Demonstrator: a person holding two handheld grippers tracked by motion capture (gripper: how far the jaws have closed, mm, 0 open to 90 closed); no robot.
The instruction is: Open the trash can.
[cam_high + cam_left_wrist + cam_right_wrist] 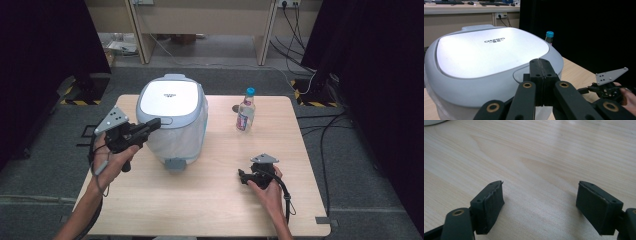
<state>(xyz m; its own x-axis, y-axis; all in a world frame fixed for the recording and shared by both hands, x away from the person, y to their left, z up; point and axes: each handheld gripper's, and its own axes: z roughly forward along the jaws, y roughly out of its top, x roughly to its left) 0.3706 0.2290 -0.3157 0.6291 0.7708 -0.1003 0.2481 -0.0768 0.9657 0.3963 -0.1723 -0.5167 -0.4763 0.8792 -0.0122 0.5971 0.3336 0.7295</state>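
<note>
A pale wooden counter (210, 200) stands on grey carpet, with black curtains at either side and a long beige desk behind. The landmark is the white lidded bin (172, 120) with a plastic bag lining, sitting toward the counter's left half.

At the bin's left edge, the left gripper (152, 125) is held up at lid height, its jaws pressed together with nothing between them, their tips just at the rim of the grey-blue lid. In the left gripper view the closed tips (541, 63) sit right by the small tab (521, 73) at the lid's edge. That looks like the spot meant to be pushed or lifted. The danger I see is the tips sliding off that smooth curved lid, or pushing sideways instead of down, which could shove the light bin across the counter.

To the right of the bin and a little behind stands a clear water bottle (245, 112) with a blue cap, well apart from it. A skidding bin could knock it over.

Farther right and nearer the person, the right gripper (243, 176) rests low on the counter, jaws wide apart and empty, so nothing steadies the bin.
</note>
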